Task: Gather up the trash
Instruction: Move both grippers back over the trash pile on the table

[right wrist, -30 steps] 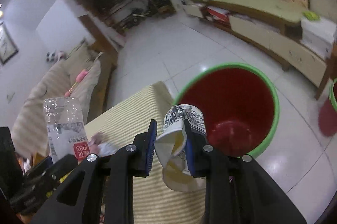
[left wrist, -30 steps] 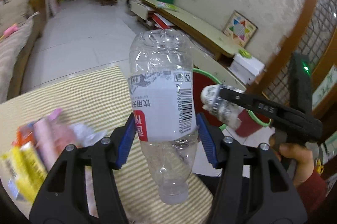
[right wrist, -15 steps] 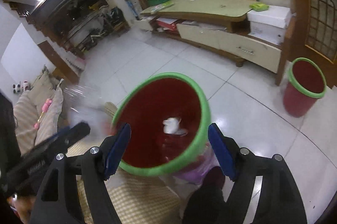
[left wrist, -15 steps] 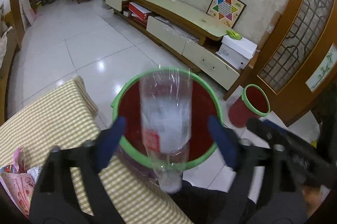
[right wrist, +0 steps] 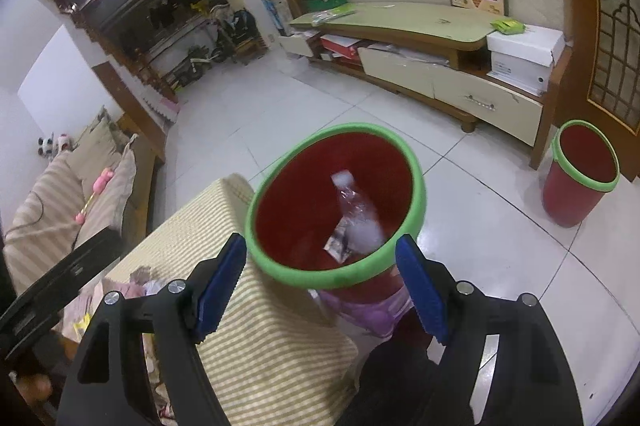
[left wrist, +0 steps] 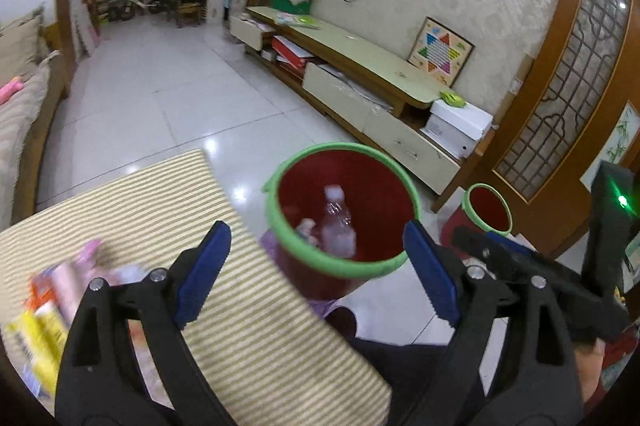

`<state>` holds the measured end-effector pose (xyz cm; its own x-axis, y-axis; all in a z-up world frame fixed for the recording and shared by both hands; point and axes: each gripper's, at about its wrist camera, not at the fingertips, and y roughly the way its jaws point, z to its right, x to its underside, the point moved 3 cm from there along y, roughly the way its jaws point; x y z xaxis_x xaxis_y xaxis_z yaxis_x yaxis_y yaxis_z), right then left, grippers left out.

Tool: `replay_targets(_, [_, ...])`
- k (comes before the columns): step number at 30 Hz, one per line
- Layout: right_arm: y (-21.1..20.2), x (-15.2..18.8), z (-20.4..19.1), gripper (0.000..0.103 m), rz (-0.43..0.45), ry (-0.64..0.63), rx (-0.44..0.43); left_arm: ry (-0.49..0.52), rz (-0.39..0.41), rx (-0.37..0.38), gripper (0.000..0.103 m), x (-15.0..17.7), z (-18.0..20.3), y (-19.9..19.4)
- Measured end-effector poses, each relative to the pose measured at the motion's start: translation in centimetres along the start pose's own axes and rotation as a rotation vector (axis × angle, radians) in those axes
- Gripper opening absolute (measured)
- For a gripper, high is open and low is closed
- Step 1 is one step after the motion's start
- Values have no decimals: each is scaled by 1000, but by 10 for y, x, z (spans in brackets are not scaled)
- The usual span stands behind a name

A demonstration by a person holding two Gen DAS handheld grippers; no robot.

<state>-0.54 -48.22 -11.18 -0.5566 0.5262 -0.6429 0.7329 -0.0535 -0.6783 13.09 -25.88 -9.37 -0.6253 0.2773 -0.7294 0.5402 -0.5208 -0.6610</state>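
A red bin with a green rim stands on the floor at the table's corner. A clear plastic bottle lies inside it, beside a crumpled paper cup. My left gripper is open and empty just in front of the bin. My right gripper is open and empty, its jaws spread either side of the bin's near rim. Blurred wrappers lie on the striped tablecloth at the left.
A second, smaller red bin stands by the wooden door. A low TV cabinet runs along the far wall with a white box at its end. A sofa is at the left. White tiled floor lies between.
Both grippers opened over the bin: the left let go of the bottle and the right let go of the paper cup. Both items dropped into the bin.
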Motion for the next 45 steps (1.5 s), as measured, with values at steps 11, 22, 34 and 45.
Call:
replay_targets(11, [-35,44,5,76,-45,-22,102,-71,-16,-87,89,77,-50,-86])
replay_targets(22, [-73,50,18,76,-29,-23,164,-145,13,-86,89,98,-71,-123])
replay_targets(34, [-79,52,-52,78,-14,-130,29,-125,72,-144,93,101,-74,-150])
replay_targets(45, [-73,76,-129,85,-29,-315,-91,-162,98,-230,95,109,-96,-173])
